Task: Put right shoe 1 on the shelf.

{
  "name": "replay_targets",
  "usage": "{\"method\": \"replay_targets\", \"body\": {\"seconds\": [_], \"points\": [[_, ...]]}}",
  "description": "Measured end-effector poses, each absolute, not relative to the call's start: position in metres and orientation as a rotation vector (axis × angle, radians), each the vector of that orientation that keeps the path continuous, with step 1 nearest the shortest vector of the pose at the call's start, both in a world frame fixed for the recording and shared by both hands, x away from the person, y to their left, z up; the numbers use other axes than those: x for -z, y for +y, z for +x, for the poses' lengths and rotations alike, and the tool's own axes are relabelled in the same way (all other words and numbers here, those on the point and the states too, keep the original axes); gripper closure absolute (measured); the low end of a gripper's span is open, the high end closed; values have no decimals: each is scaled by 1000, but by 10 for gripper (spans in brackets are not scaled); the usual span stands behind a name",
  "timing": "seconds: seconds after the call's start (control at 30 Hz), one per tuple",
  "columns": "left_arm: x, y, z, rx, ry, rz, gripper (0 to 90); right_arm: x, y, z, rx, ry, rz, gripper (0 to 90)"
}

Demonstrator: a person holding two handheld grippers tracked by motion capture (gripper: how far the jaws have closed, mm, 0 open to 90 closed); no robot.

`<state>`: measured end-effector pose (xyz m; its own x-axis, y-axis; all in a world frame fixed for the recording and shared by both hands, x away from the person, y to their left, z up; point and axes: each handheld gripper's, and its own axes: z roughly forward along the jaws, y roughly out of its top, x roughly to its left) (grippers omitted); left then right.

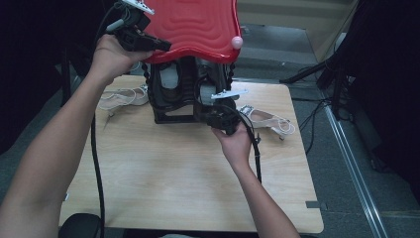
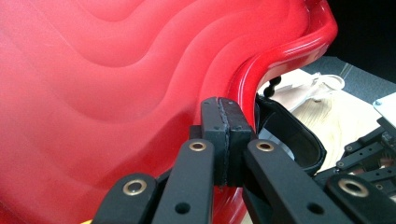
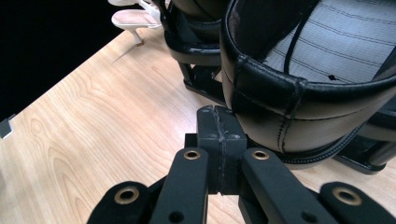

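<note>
L gripper [image 1: 157,45] jaws pressed together at red canopy [image 1: 198,25] edge; R gripper [image 1: 218,116] jaws closed, empty, beside black doll stroller [image 1: 171,94] mid-table. Keep canopy steady, nudge w/o tipping.

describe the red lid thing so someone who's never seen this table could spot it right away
At the far middle of the wooden table stands a black rack. The red lid sits tilted above it, by the left gripper. It alone is glossy red, with wavy ridges and a pink knob.
</note>
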<state>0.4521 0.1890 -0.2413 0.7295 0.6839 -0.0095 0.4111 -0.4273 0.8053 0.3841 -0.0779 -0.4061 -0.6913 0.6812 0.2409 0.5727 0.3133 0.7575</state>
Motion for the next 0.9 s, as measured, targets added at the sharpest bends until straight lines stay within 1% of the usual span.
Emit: {"method": "replay_targets", "body": {"seconds": [0.23, 0.5, 0.6, 0.7, 0.9], "points": [[241, 189, 452, -395, 836, 2077, 900, 395, -74, 396, -1360, 2397, 1202, 900], [240, 190, 452, -378, 835, 2069, 900, 391, -80, 421, -1388, 2353, 1299, 900], [240, 190, 452, -371, 840, 2068, 900, 385, -76, 429, -1329, 2358, 1269, 900], [240, 191, 452, -371, 838, 2069, 900, 388, -71, 436, -1270, 2367, 1259, 900], [240, 190, 451, -366, 839, 2064, 900, 393, -72, 442, -1299, 2355, 1276, 900]]}}
